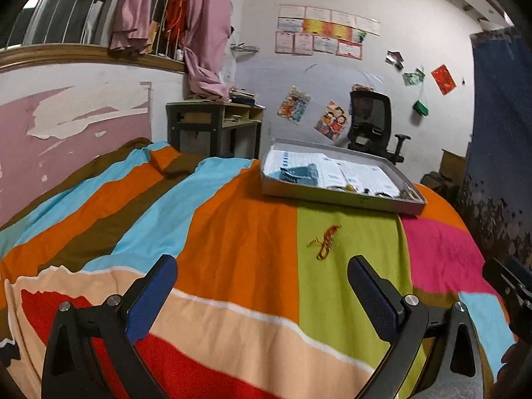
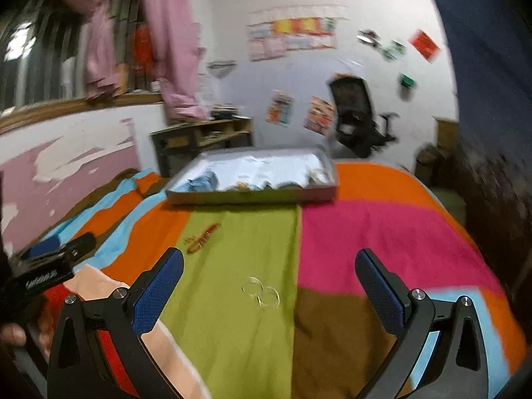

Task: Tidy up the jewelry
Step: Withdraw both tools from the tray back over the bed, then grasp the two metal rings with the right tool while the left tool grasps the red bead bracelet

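A gold hair clip [image 1: 325, 241] lies on the green stripe of the bedspread, just ahead of my open left gripper [image 1: 262, 274] and slightly right of its middle. The right wrist view is blurred; there the gold clip [image 2: 202, 237] lies ahead and left of my open right gripper [image 2: 269, 267]. Two clear rings [image 2: 261, 291] rest on the green stripe between the right gripper's fingers, a little below the tips. A grey tray [image 1: 335, 196] lined with paper holds small jewelry pieces and a blue item; the grey tray [image 2: 252, 196] sits farther back on the bed.
The striped bedspread [image 1: 232, 232] covers the whole bed. A small desk [image 1: 212, 126] and a black office chair [image 1: 372, 123] stand behind against the wall. The other gripper's body shows at each view's edge: right one [image 1: 508, 286], left one [image 2: 50, 262].
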A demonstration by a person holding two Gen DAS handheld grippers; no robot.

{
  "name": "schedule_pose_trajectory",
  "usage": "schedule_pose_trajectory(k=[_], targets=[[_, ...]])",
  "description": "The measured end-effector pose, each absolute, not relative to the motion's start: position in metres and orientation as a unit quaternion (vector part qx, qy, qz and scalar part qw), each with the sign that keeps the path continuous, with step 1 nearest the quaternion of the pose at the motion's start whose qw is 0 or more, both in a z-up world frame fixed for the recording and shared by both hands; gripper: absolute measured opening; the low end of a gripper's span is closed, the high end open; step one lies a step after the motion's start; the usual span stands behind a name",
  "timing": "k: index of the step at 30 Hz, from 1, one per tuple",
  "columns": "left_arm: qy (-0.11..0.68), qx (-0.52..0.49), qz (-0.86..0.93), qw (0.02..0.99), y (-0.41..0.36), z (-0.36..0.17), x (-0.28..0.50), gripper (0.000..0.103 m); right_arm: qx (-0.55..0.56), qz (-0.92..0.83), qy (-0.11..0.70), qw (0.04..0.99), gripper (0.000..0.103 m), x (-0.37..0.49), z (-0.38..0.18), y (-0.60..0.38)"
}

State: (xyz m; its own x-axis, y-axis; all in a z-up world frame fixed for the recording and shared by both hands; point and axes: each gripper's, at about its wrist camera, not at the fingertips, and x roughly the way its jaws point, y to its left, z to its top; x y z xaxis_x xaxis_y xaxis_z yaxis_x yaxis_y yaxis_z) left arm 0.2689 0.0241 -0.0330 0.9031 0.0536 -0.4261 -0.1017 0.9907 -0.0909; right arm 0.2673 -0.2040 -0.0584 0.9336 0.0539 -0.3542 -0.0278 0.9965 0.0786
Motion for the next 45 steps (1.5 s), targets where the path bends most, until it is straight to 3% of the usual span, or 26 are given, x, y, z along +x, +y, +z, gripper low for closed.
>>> schedule_pose_trajectory(k=[5, 9, 15, 22, 24, 26, 27, 30, 36, 39, 43, 45], targets=[[0.206, -0.066, 0.049, 0.975, 0.031, -0.028, 0.305, 0.103, 0.016, 0.029, 0.14, 0.99, 0.101, 0.308, -0.045, -0.215], [0.223, -0.05, 0.025, 0.973, 0.02, -0.04, 0.345, 0.103, 0.012, 0.026, 0.163, 0.986, 0.102, 0.344, -0.056, -0.228], [0.272, -0.062, -0.069, 0.958, 0.009, -0.071, 0.389, 0.103, 0.111, 0.107, 0.316, 0.936, 0.102, 0.38, -0.103, -0.239], [0.281, -0.046, -0.137, 0.949, 0.003, -0.093, 0.41, 0.101, 0.107, 0.151, 0.38, 0.906, 0.101, 0.399, -0.133, -0.212], [0.285, -0.047, -0.153, 0.945, 0.0, -0.097, 0.415, 0.092, 0.091, 0.154, 0.393, 0.902, 0.097, 0.402, -0.141, -0.202], [0.295, -0.046, -0.169, 0.939, -0.003, -0.102, 0.421, 0.081, 0.069, 0.158, 0.41, 0.896, 0.079, 0.406, -0.15, -0.192], [0.301, -0.046, -0.177, 0.936, -0.005, -0.104, 0.424, 0.073, 0.061, 0.158, 0.417, 0.893, 0.076, 0.408, -0.154, -0.188], [0.315, -0.046, -0.21, 0.924, -0.01, -0.112, 0.429, 0.056, 0.043, 0.148, 0.452, 0.879, 0.073, 0.414, -0.169, -0.176], [0.331, -0.027, -0.233, 0.914, -0.023, -0.116, 0.432, 0.038, 0.058, 0.13, 0.484, 0.864, 0.069, 0.419, -0.183, -0.172], [0.343, -0.013, -0.223, 0.912, -0.027, -0.119, 0.434, 0.027, 0.067, 0.125, 0.482, 0.865, 0.061, 0.419, -0.185, -0.171], [0.357, -0.001, -0.208, 0.911, -0.029, -0.122, 0.434, 0.012, 0.065, 0.127, 0.478, 0.867, 0.042, 0.42, -0.186, -0.163], [0.366, 0.002, -0.206, 0.908, -0.031, -0.124, 0.434, 0.009, 0.064, 0.128, 0.477, 0.867, 0.034, 0.424, -0.187, -0.16]])
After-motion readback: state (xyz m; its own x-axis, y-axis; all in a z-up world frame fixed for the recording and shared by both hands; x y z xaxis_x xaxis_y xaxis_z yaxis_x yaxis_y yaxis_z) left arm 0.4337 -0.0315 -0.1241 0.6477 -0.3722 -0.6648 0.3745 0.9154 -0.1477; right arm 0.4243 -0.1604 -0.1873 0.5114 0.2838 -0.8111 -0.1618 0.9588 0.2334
